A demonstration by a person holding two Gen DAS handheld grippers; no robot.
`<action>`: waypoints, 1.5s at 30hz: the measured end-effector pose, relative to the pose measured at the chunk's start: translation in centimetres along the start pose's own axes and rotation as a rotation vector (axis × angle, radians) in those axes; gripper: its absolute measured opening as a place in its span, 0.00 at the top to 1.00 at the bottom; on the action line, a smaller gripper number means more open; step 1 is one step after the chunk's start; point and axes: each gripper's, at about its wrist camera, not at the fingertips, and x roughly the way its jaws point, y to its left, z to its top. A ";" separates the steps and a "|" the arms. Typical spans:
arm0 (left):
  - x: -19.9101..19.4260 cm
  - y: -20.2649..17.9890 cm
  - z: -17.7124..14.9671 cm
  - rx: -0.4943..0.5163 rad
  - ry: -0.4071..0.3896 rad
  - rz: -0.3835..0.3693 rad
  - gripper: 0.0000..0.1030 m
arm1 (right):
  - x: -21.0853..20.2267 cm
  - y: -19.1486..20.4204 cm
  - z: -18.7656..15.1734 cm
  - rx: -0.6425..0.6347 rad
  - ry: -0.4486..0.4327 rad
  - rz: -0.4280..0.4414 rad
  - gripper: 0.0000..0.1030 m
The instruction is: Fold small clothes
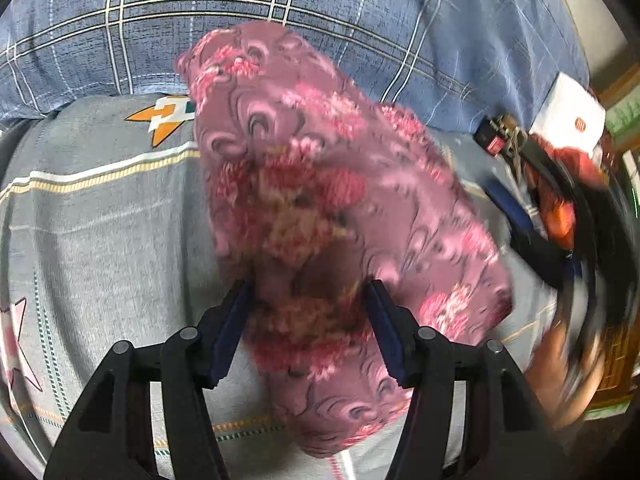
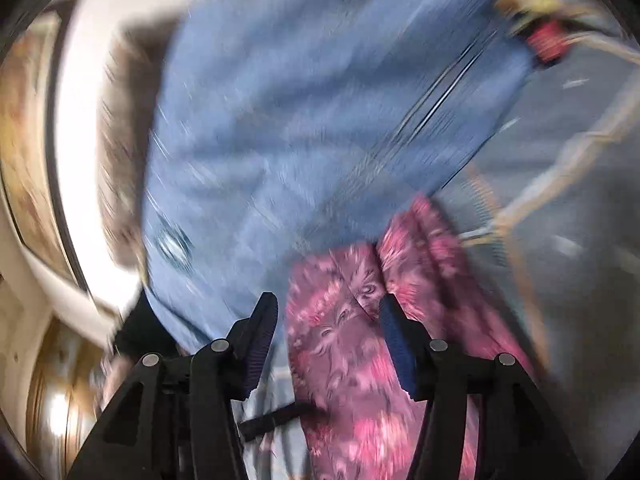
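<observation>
In the left wrist view the left gripper (image 1: pixel 308 308) stood with its jaws wide apart, and the pink floral garment (image 1: pixel 320 208) ran between them, from the near edge of the frame away to the far side, over the grey printed bedsheet (image 1: pixel 100 220). The cloth looked bunched into a thick, rumpled roll rather than a flat, squared fold, so I judged the folding only partly done, with tidying and a final fold likely left. Whether the pads actually touched the cloth was unclear. A blue plaid quilt (image 1: pixel 280 32) lay at the far side; the clutter at the far right, including a white box (image 1: pixel 568 114), smeared into blur. In the right wrist view the right gripper (image 2: pixel 328 320) was likewise spread wide, holding nothing, the garment (image 2: pixel 352 360) lying under and past its right finger. Heavy motion blur washed out nearly everything else there, so the garment's far end and outline could not be made out.
</observation>
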 end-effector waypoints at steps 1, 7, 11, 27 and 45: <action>-0.2 -0.2 -0.3 0.009 -0.010 -0.002 0.43 | 1.3 -0.2 0.1 -0.018 0.024 -0.044 0.47; -0.9 1.4 -1.5 -0.033 -0.007 -0.078 0.43 | 7.5 -0.1 1.0 -0.121 0.136 -0.151 0.46; -0.5 2.5 -1.9 -0.070 0.009 -0.110 0.43 | 9.8 2.6 0.3 -0.289 0.276 -0.171 0.57; -1.2 2.4 -1.9 -0.090 -0.008 -0.046 0.36 | 2.5 1.0 1.2 -0.239 -0.043 -0.289 0.84; -0.2 1.7 -4.6 -0.076 0.058 0.004 0.31 | -0.9 -0.7 -3.0 -0.232 0.025 -0.273 0.80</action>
